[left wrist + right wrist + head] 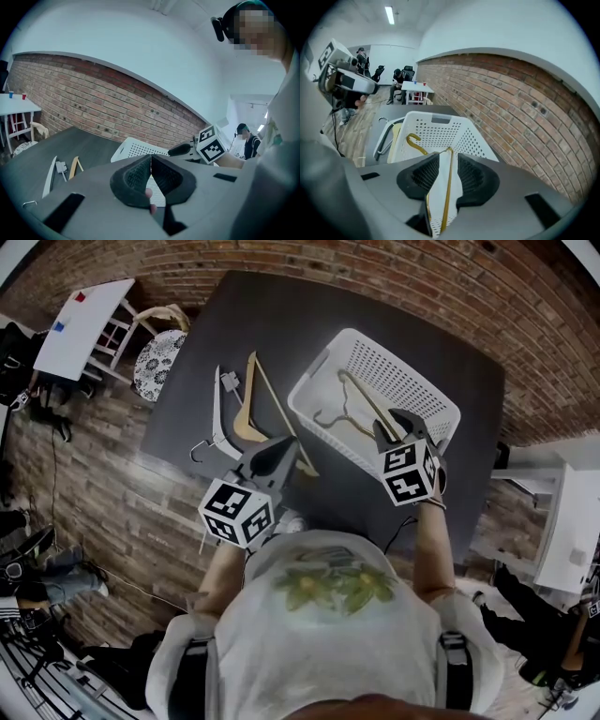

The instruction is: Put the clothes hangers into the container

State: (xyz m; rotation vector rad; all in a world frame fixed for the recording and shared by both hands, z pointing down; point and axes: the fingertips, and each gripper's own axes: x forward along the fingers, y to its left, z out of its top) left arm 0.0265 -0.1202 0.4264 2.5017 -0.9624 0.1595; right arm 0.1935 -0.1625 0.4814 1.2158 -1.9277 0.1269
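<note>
Hovering above white container [410,372] toward worktop's [342,491] right edge, right gripper [449,165] fingers spread; gold hanger [448,183] lies inside, under gap, untouched. Left gripper [151,174] fingers pressed together, empty. Wooden hanger [250,401], white hanger [217,416] near left edge.

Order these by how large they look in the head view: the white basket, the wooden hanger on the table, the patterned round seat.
1. white basket
2. wooden hanger, by length
3. patterned round seat, likely farther from the camera, so true size is unsure

A white side table [84,329] stands beside a patterned chair [157,364].
</note>
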